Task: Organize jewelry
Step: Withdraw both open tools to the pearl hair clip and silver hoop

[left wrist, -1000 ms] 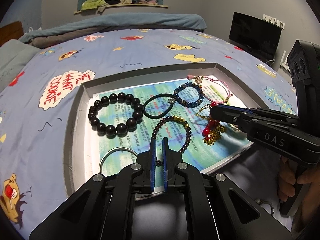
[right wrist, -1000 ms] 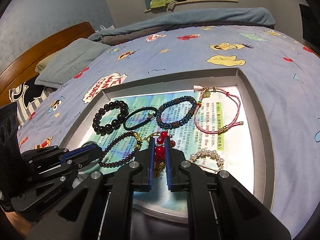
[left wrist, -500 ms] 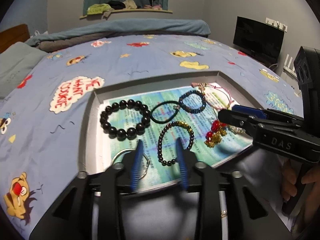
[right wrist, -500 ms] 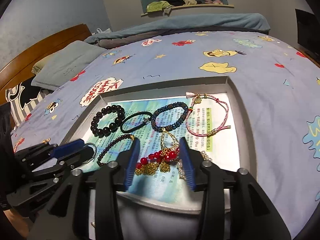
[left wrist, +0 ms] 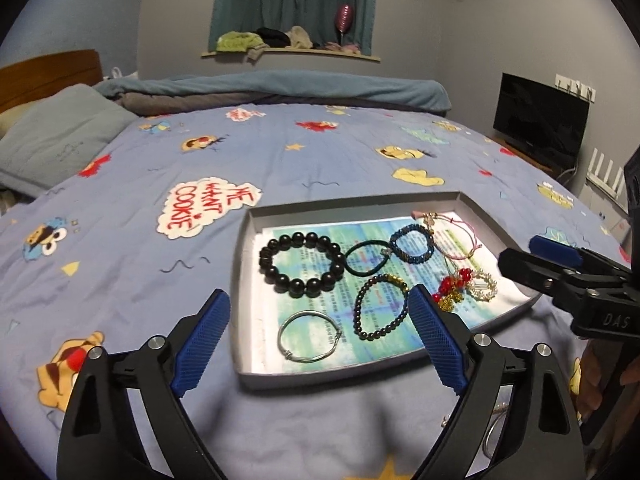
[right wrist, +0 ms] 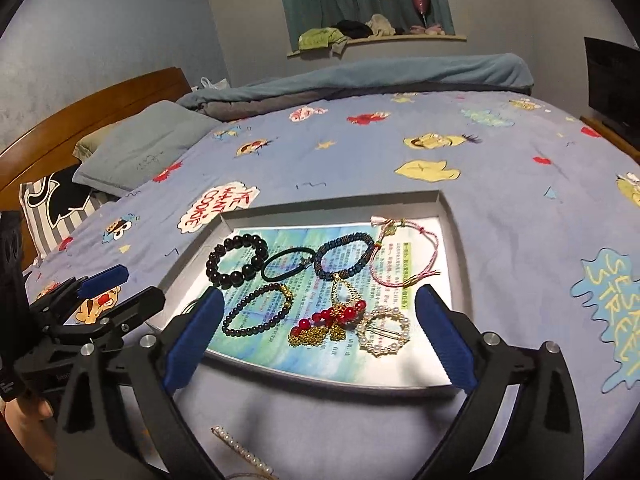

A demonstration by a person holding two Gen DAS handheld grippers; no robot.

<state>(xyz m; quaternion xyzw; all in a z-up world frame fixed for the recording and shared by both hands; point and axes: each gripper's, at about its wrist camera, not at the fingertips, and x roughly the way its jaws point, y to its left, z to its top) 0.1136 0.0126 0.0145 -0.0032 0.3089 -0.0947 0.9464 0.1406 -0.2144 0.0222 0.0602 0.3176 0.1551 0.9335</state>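
A shallow grey tray [left wrist: 245, 272] lies on the cartoon-print bedspread [left wrist: 280, 152], and all but a little of the jewelry rests inside it on a printed sheet [right wrist: 280, 344]. Along the tray's far edge run, from its left end to its right, a large black bead bracelet [left wrist: 301, 263], a dark hair tie [left wrist: 367, 259], a blue beaded bracelet [left wrist: 412, 243] and a pink cord bracelet [right wrist: 404, 254] near the far right corner; the bead bracelet and hair tie touch, as do the hair tie and blue bracelet. Toward the near edge sit a thin silver bangle [left wrist: 310, 336] by the near left corner, a small dark bead bracelet with gold beads [left wrist: 380, 307] beside it, a red-and-gold bead piece [right wrist: 330, 320] and a pearl ring-shaped piece [right wrist: 385, 331] touching it on the right. The left gripper [left wrist: 318, 344] hovers off the tray's near edge with its blue-padded jaws spread wide and nothing between them. The right gripper [right wrist: 316, 340] hangs likewise at the near edge, jaws wide apart and empty. On the bedspread outside the tray's near edge lies a pearl strip [right wrist: 244, 450], possibly a hair clip, though the fisheye edge blurs it.
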